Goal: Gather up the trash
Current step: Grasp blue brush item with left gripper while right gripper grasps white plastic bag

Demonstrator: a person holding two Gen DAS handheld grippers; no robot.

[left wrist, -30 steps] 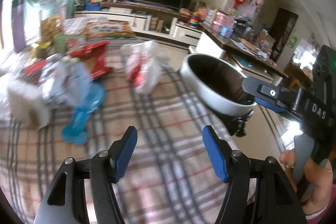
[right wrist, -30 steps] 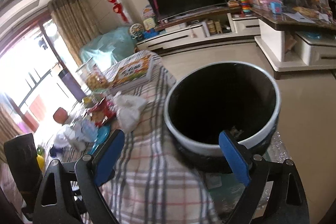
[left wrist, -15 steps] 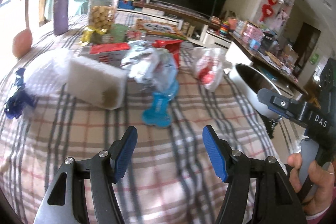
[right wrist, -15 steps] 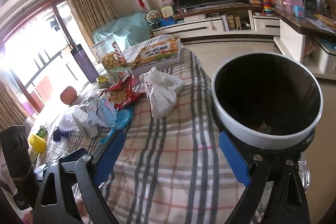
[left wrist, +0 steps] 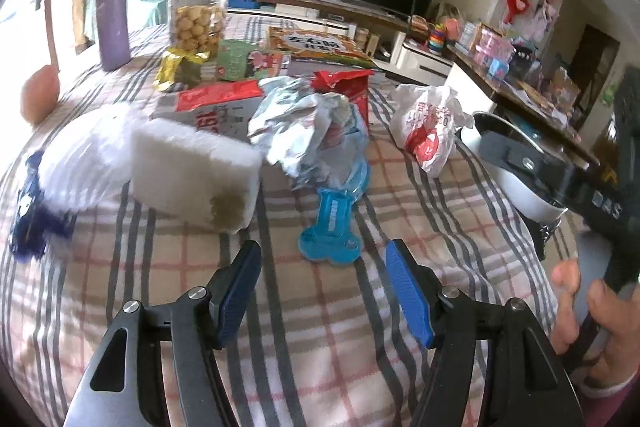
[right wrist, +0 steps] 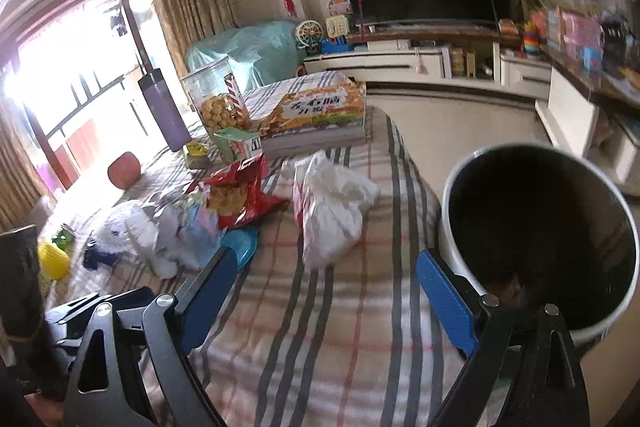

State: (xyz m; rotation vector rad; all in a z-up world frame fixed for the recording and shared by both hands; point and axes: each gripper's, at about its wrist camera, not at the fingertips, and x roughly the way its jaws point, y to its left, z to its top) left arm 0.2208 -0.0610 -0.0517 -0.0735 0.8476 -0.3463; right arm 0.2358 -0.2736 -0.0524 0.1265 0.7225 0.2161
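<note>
1. The left tool (left wrist: 322, 277) hangs over the plaid-covered tabletop (left wrist: 360, 339), blue fingers spread wide and holding nothing; the right tool (right wrist: 324, 291) is likewise wide apart and empty.
2. Landmark: the blue bone-shaped plastic toy (left wrist: 334, 223) lies flat just beyond the left tool's fingertips.
3. A crumpled silvery foil wrapper (left wrist: 308, 131) rests on the toy's far end; a white rectangular sponge block (left wrist: 196, 173) sits left of the toy; a crumpled white plastic bag with red print (left wrist: 428, 129) lies right of it and further back.
4. The round white bin with dark interior (right wrist: 540, 247) stands right of the toy, off the tabletop's edge, beside the right tool's right finger.
</note>
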